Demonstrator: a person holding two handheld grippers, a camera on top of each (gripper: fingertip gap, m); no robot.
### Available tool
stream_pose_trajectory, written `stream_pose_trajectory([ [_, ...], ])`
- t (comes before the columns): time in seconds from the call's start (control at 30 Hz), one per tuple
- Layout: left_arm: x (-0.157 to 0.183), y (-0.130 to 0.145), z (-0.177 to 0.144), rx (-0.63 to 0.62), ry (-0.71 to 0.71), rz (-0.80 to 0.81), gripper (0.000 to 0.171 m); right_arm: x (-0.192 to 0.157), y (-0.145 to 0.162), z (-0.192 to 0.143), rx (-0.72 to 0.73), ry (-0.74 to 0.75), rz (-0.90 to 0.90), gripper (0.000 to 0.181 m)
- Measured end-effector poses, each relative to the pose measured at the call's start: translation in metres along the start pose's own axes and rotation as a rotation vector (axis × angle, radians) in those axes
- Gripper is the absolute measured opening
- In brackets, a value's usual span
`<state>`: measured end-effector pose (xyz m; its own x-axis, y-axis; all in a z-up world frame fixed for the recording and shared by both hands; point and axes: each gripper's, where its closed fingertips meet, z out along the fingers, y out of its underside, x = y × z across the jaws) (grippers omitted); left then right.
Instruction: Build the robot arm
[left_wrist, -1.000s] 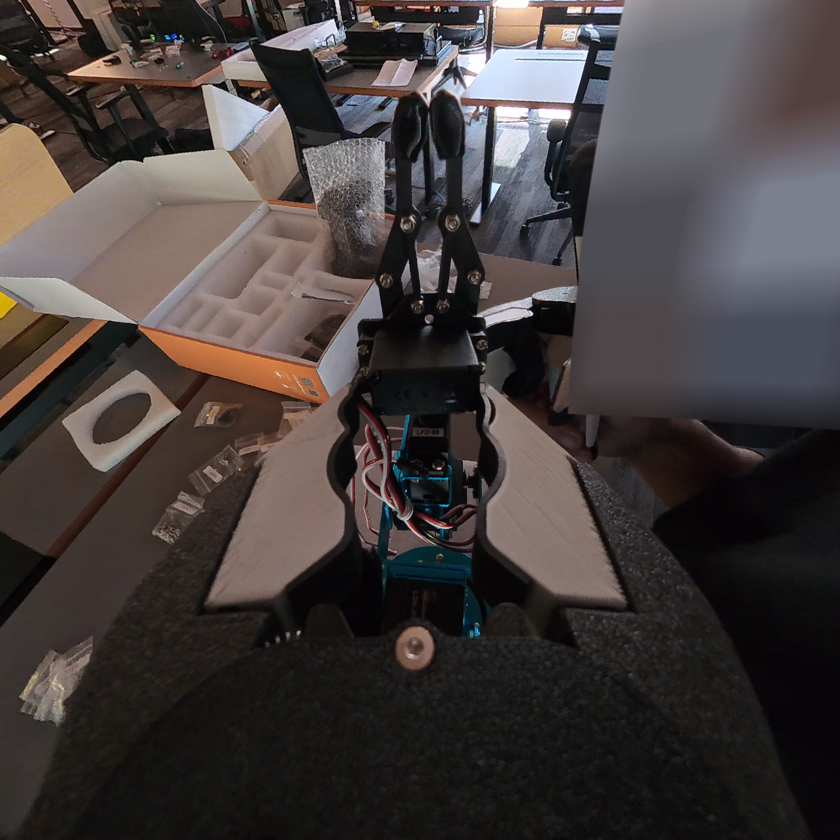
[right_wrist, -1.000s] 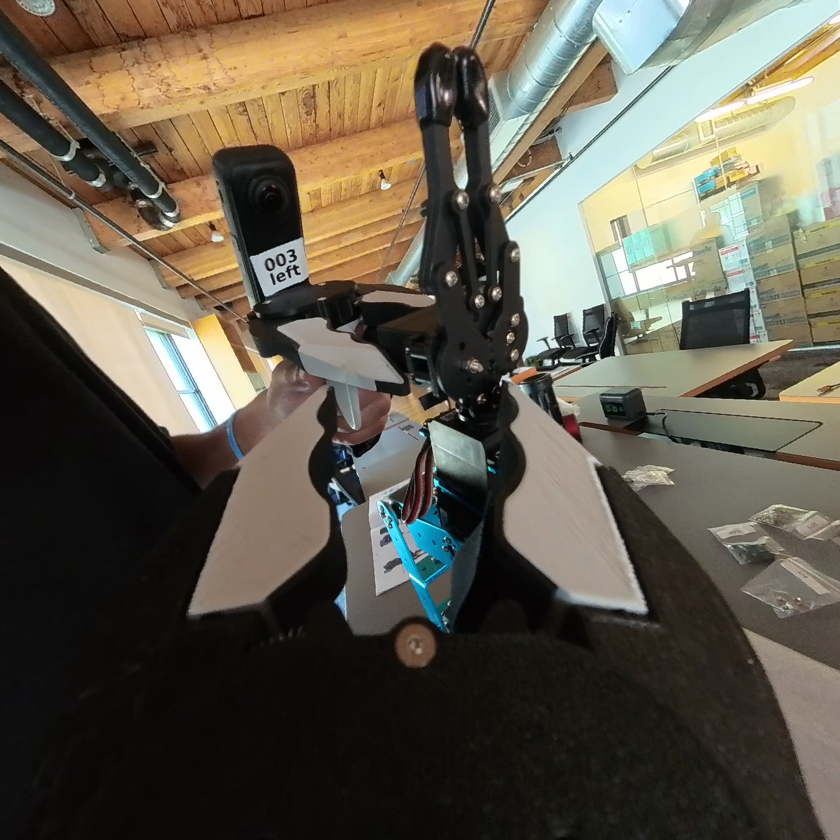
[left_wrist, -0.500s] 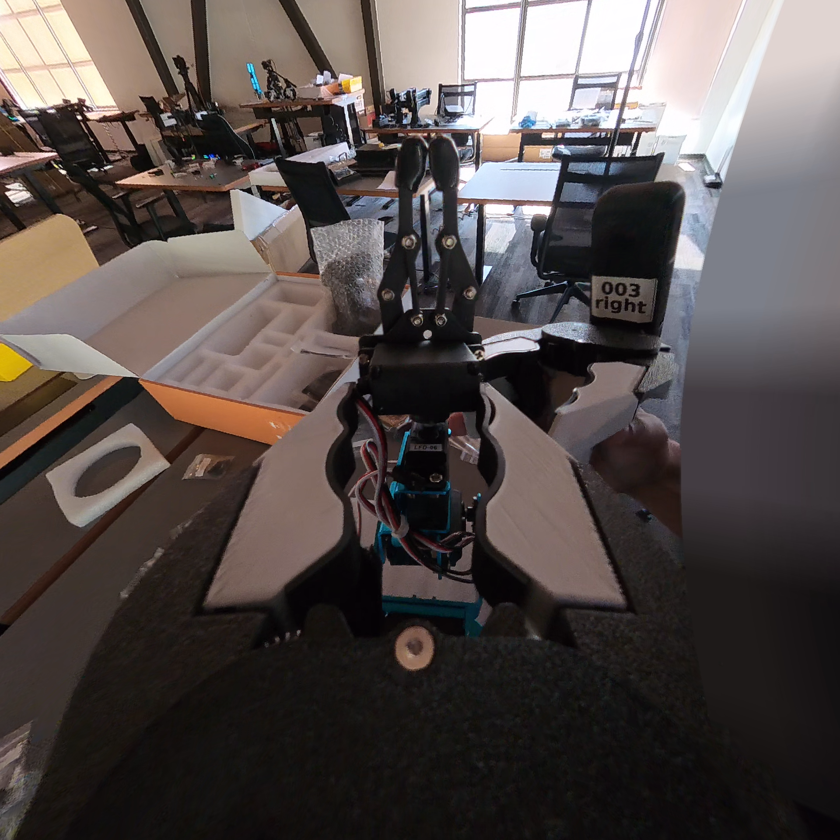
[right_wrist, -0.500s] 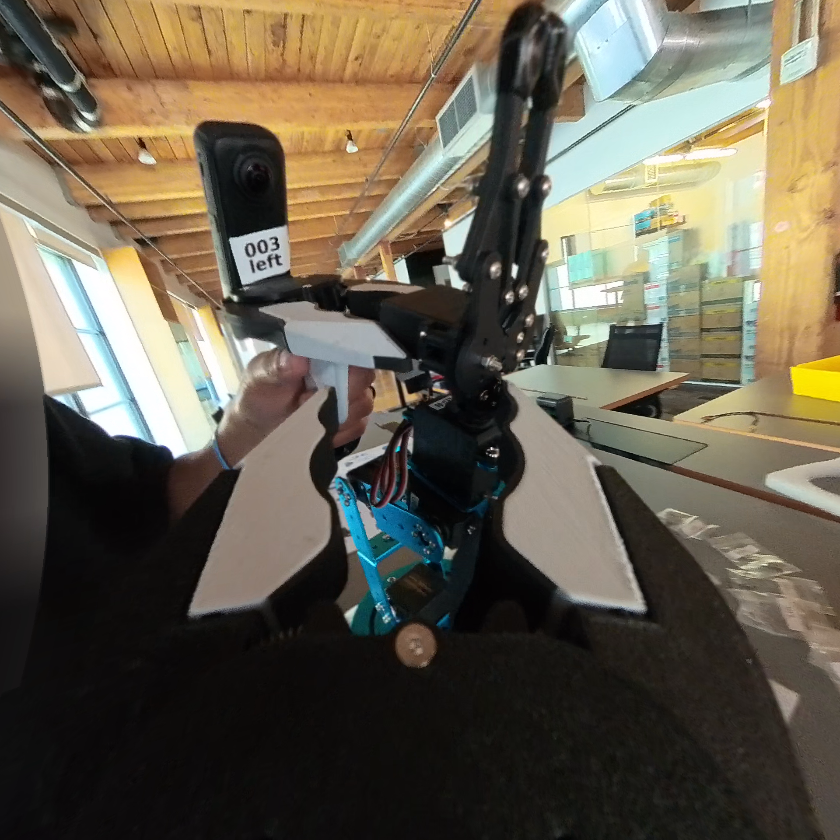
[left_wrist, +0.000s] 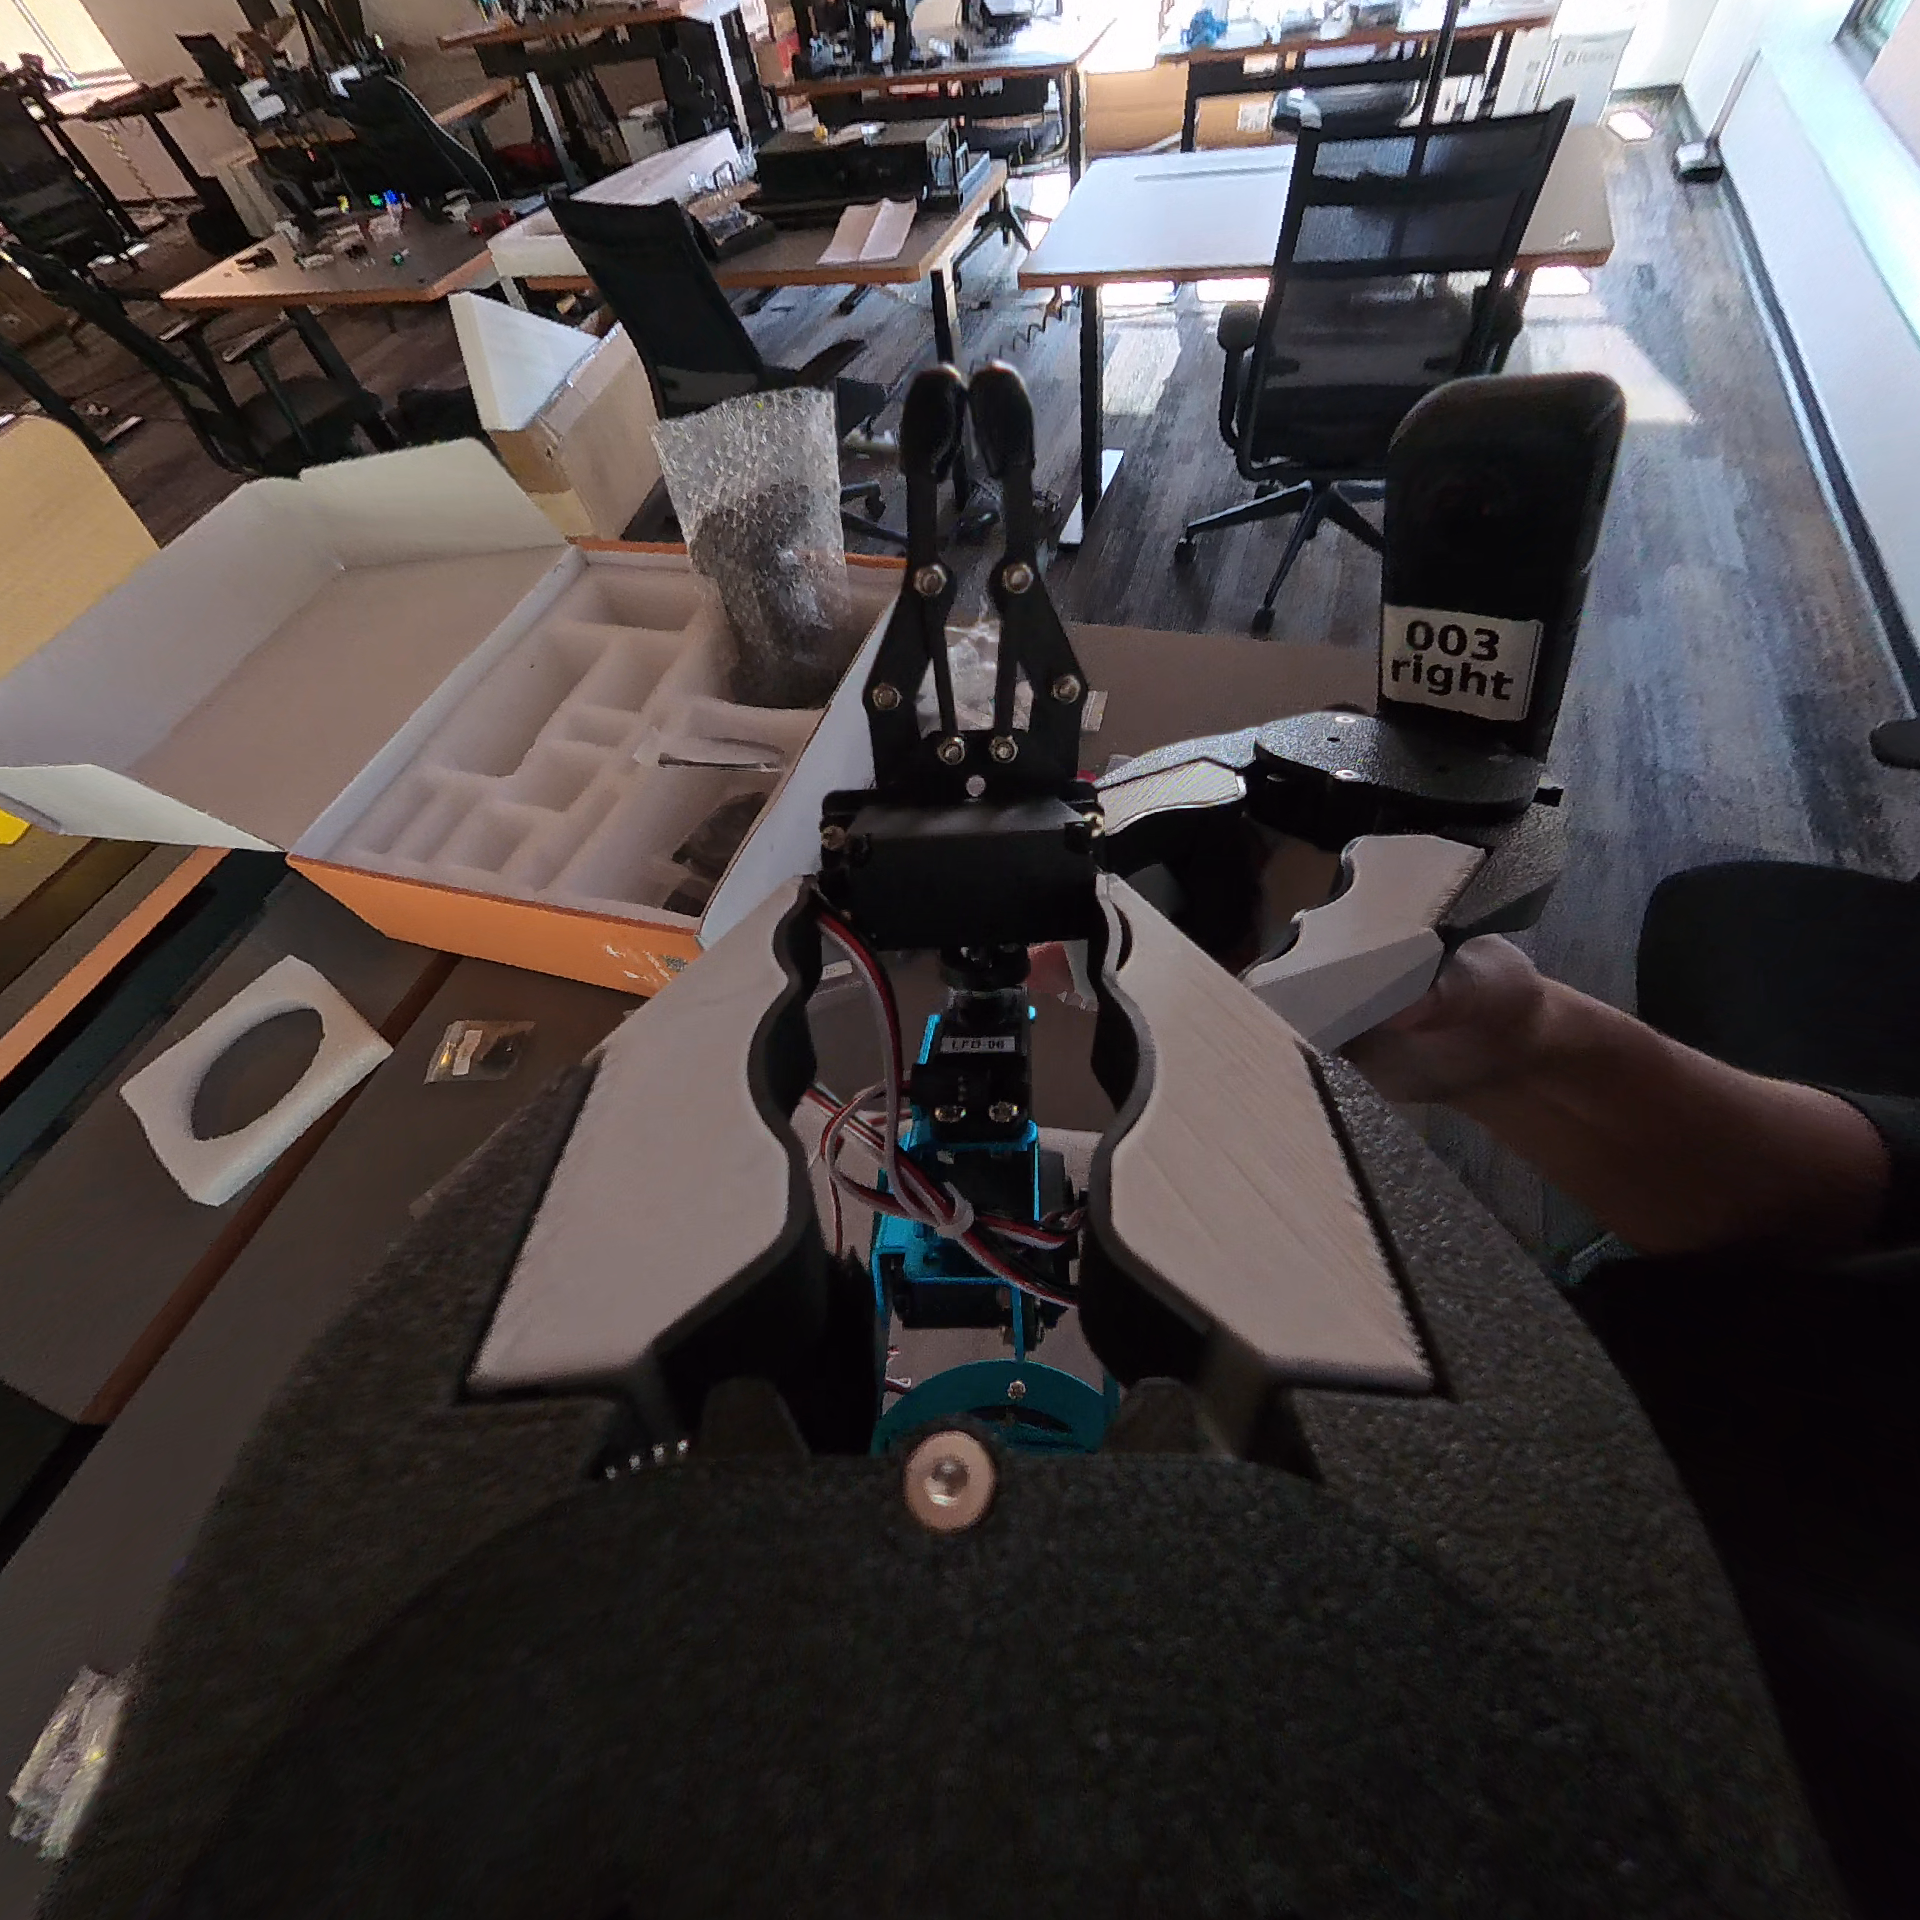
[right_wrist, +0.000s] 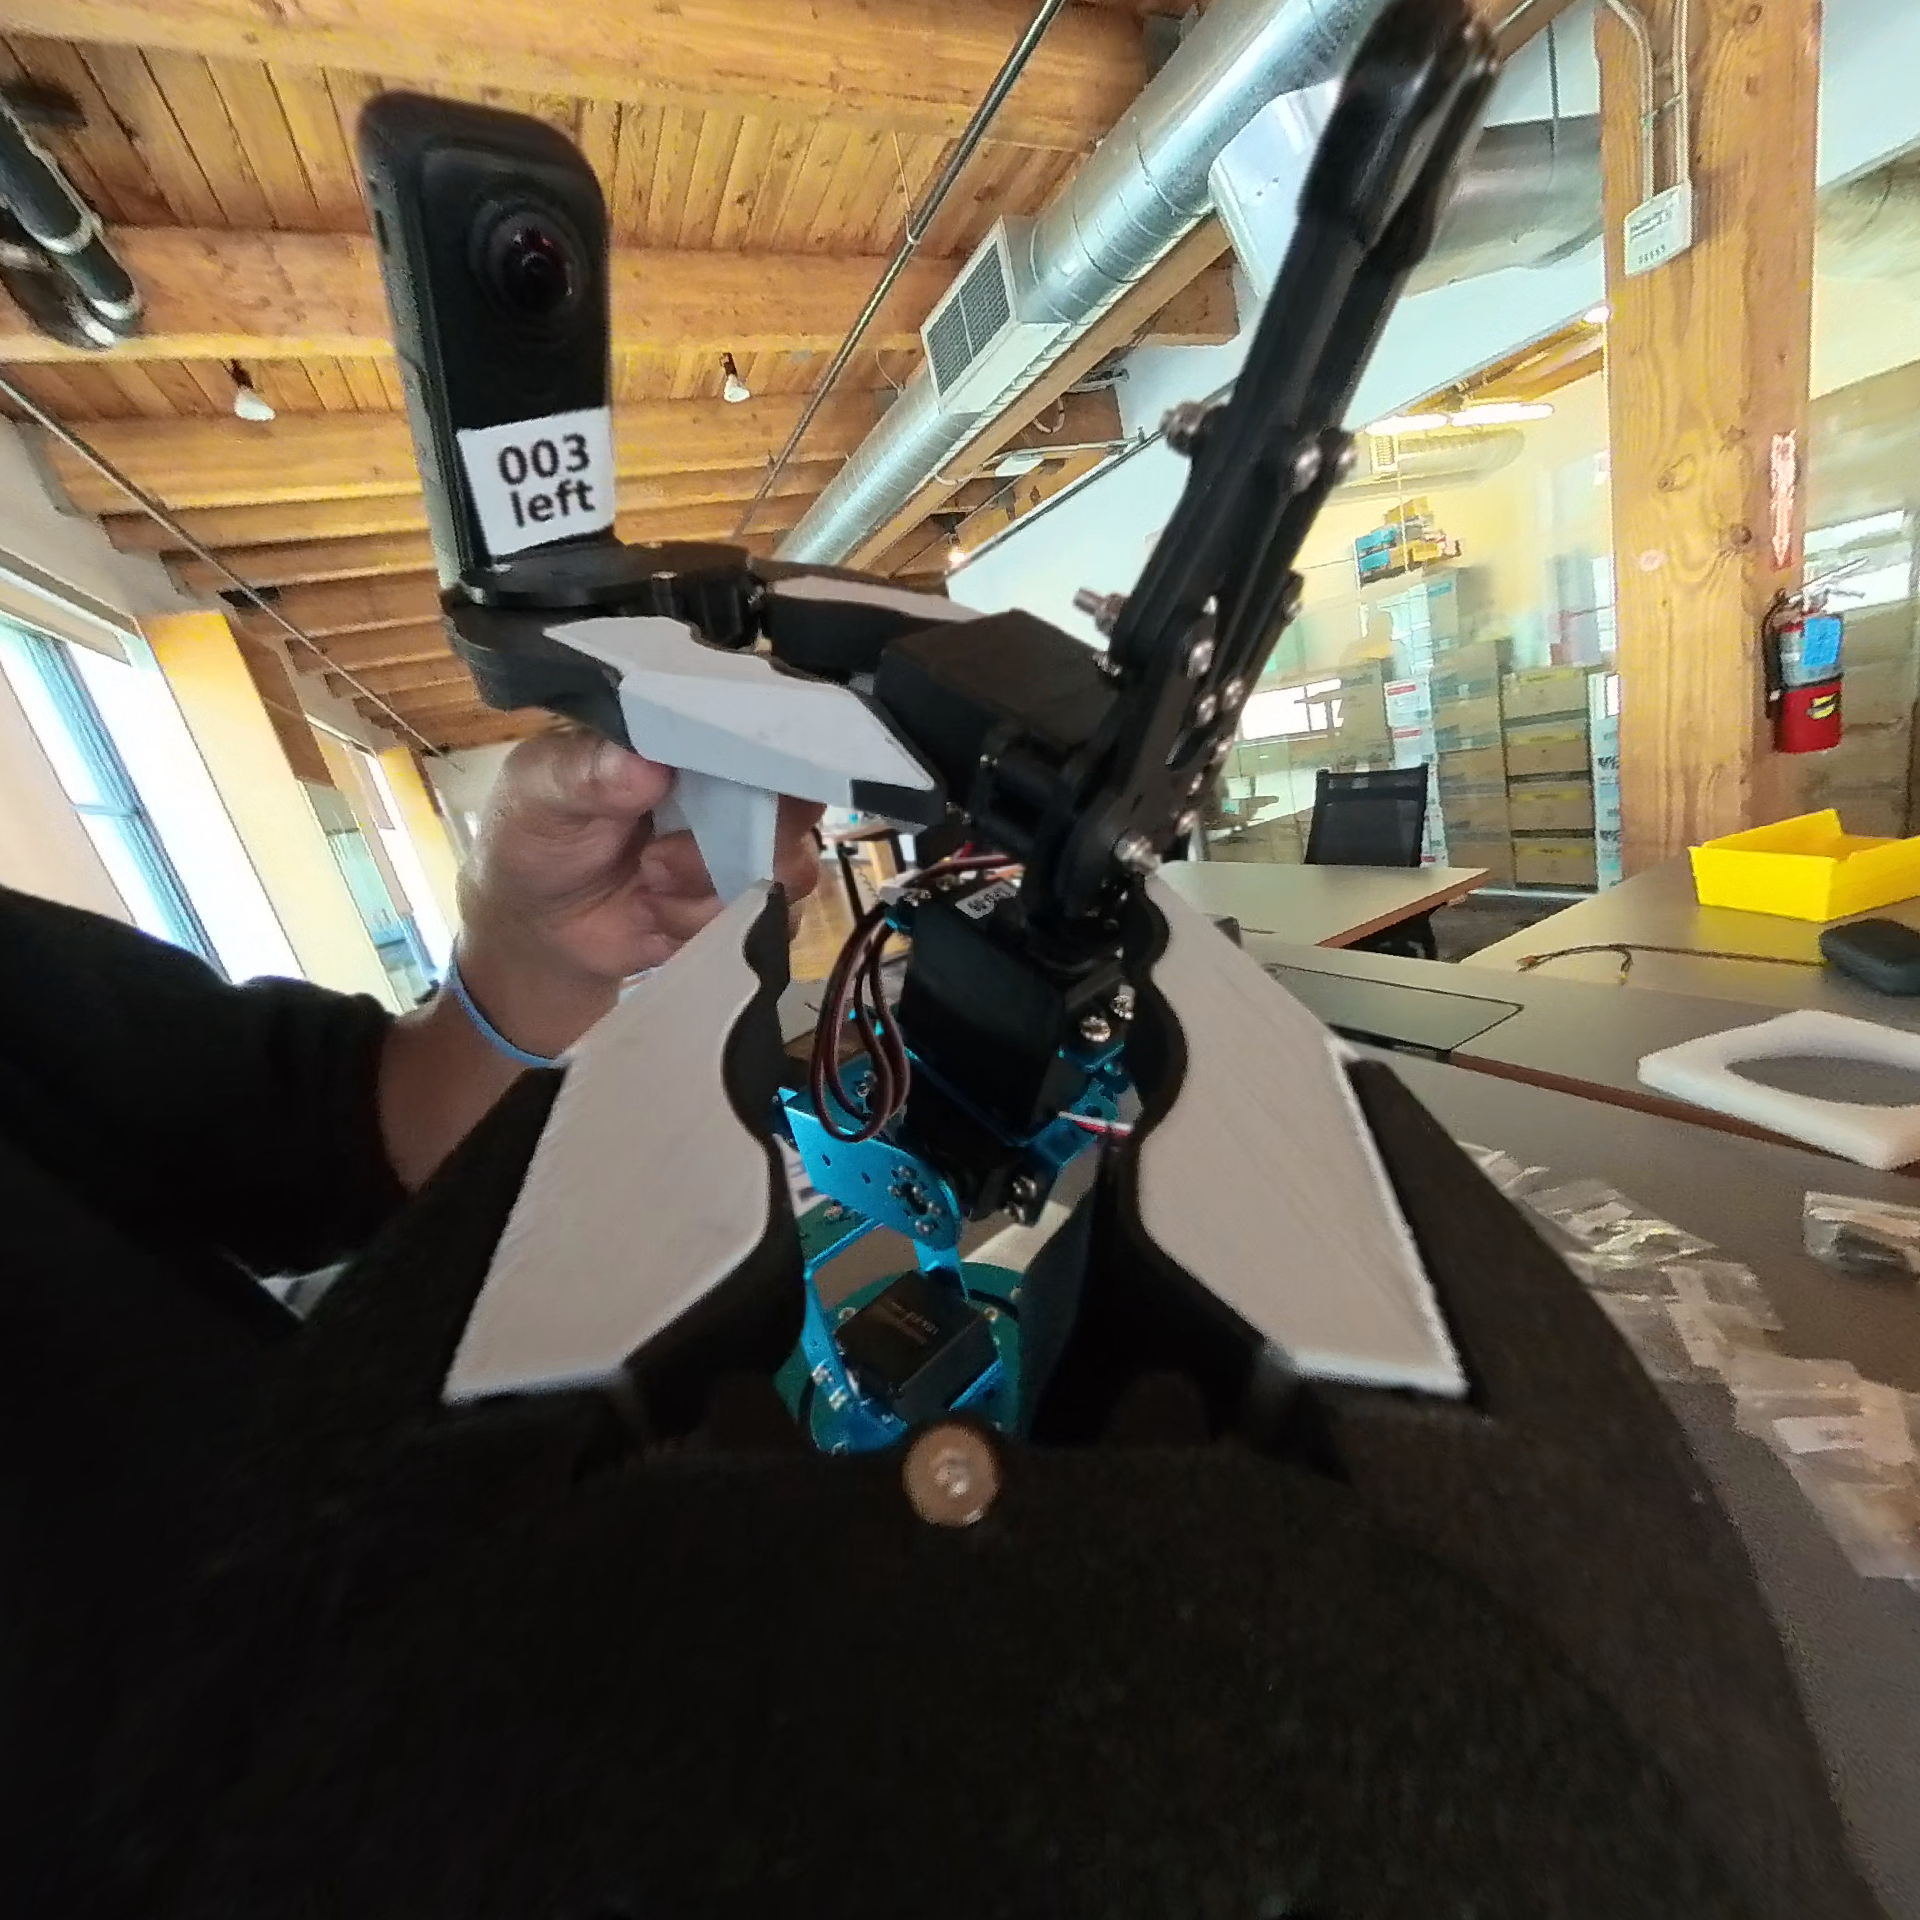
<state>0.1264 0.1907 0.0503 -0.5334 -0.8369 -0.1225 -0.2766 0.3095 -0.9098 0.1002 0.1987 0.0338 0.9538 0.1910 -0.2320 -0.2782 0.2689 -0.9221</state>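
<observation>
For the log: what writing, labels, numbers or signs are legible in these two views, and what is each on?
Writing is not transcribed here; only its bearers.
Legible white label on the right-hand black camera.
Legible white sticker on the upper-left black camera.
Too small: tag on small robot arm, orange box edge print, wooden post signs.
</observation>
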Motion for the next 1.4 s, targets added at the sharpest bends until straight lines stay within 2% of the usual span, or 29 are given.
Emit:
stream_pose_trajectory([
  [0.2,0.008,-0.002,0.019,-0.079,0.016,0.043,0.052,0.006,-0.001,-0.015,0.01,-0.023,0.146,0.064],
  [0.43,0.009,0.0,0.034,-0.128,0.032,0.085,0.052,0.003,-0.012,-0.023,0.088,-0.123,0.468,0.095],
  [0.63,0.0,0.002,0.037,-0.147,0.025,0.085,0.052,0.015,-0.022,-0.015,0.123,-0.059,0.727,0.102],
  [0.83,-0.001,0.005,0.036,-0.139,0.04,0.107,0.053,0.032,-0.016,-0.01,0.141,0.079,0.869,0.076],
  [0.9,-0.001,0.006,0.036,-0.124,0.03,0.143,0.053,0.035,-0.017,-0.01,0.17,0.107,0.891,0.073],
  [0.97,0.0,0.006,0.035,-0.104,0.039,0.152,0.054,0.037,-0.014,-0.01,0.172,0.151,0.888,0.062],
  [1.1,0.006,0.001,0.027,-0.049,0.139,0.079,0.062,0.037,-0.012,-0.008,0.172,0.173,0.884,0.061],
  [1.2,0.008,-0.007,0.009,0.022,0.262,0.018,0.066,0.038,-0.013,-0.007,0.175,0.172,0.884,0.061],
  [1.3,-0.009,-0.012,-0.014,0.064,0.389,-0.03,0.041,0.039,-0.013,-0.008,0.184,0.173,0.889,0.061],
  [1.33,-0.023,-0.013,-0.015,0.069,0.396,-0.041,0.04,0.039,-0.013,-0.008,0.182,0.171,0.887,0.065],
  [1.4,-0.049,-0.007,-0.008,0.045,0.413,-0.047,0.034,0.038,-0.013,-0.007,0.183,0.169,0.883,0.061],
])
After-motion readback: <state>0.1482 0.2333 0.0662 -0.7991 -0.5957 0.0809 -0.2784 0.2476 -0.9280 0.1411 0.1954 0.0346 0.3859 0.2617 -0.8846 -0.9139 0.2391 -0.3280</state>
